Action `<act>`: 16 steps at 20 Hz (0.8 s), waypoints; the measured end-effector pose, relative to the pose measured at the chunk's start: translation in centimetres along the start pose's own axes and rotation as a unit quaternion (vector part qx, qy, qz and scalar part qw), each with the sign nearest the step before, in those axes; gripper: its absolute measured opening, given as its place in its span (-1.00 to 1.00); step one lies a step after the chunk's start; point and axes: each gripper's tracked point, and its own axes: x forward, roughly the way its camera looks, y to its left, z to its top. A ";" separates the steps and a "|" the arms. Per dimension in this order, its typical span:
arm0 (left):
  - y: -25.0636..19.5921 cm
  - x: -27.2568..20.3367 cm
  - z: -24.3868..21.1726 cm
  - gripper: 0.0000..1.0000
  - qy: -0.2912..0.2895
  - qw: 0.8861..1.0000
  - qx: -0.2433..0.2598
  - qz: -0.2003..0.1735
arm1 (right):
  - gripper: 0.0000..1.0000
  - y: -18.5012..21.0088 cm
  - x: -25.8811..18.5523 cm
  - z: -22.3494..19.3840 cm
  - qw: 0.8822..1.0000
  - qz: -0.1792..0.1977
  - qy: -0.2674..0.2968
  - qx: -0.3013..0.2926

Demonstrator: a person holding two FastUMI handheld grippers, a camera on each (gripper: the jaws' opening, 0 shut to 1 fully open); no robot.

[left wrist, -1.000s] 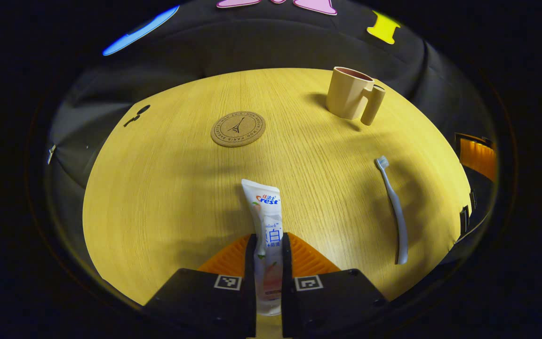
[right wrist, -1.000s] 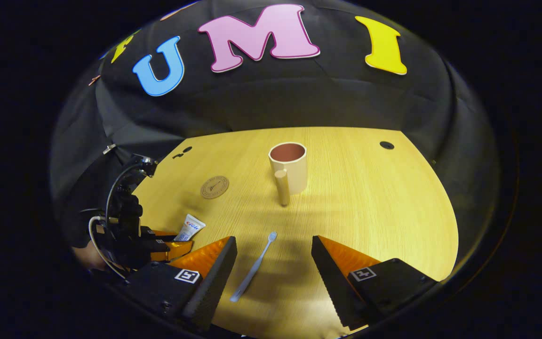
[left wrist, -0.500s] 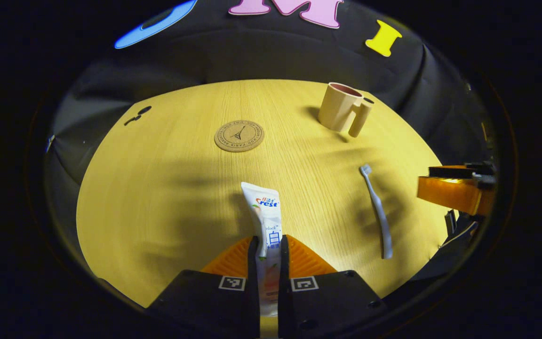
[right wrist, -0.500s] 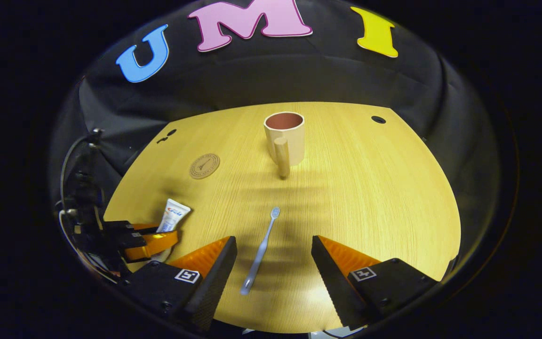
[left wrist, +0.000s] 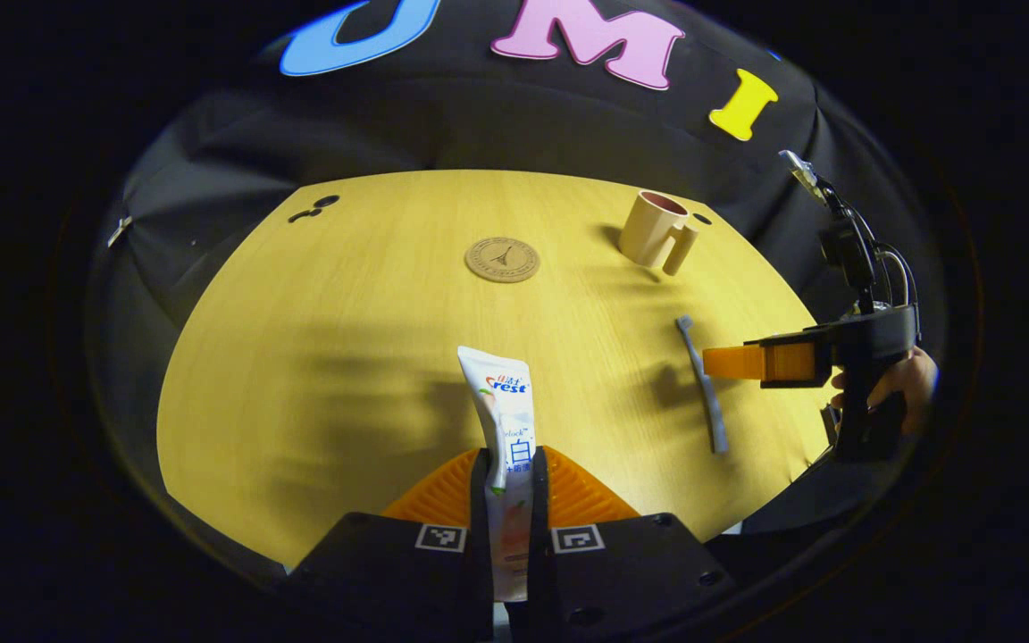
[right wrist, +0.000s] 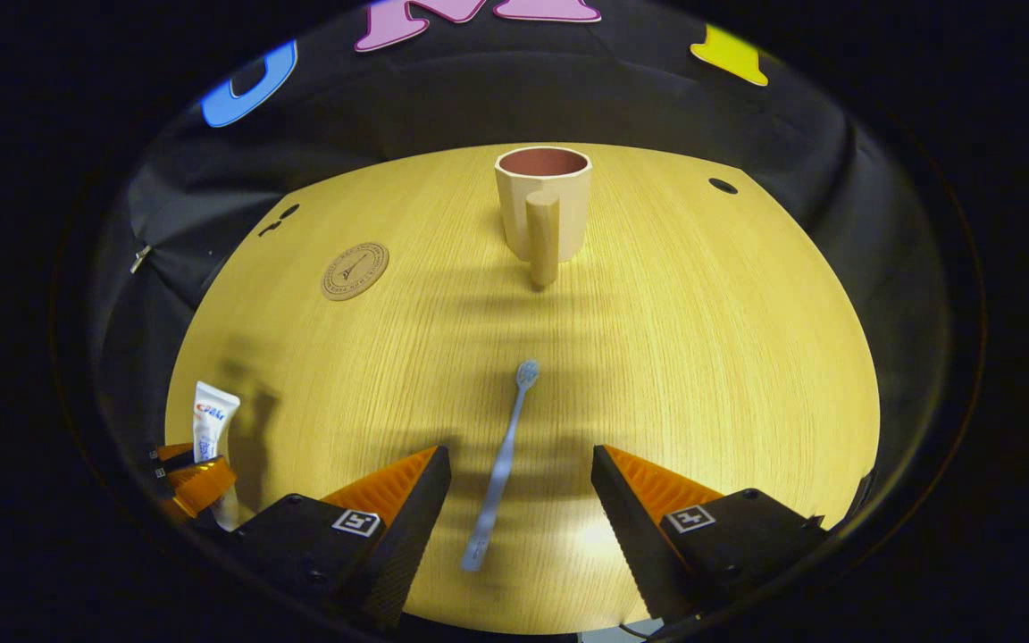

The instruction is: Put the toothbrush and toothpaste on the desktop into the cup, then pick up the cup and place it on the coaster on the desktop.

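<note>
The wooden worktop (right wrist: 702, 357) carries everything. The beige cup (right wrist: 542, 207) stands upright toward the far edge, its handle facing the right hand-held gripper (right wrist: 521, 500), whose fingers are spread wide to either side of the toothbrush (right wrist: 503, 464) lying flat. The left hand-held gripper (left wrist: 512, 487) pinches the toothpaste (left wrist: 506, 420) tube, lifted above the wood. The round coaster (left wrist: 502, 259) lies bare, left of the cup.

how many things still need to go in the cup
2. The toothpaste is clamped upright in the left gripper, above the near table edge. The toothbrush lies flat on the table between the right gripper's open fingers. The cup looks empty.
</note>
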 end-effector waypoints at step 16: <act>3.2 -1.7 -1.7 -0.59 -0.009 1.000 0.014 -0.021 | -0.65 1.5 1.8 -3.1 0.996 -0.054 0.058 0.027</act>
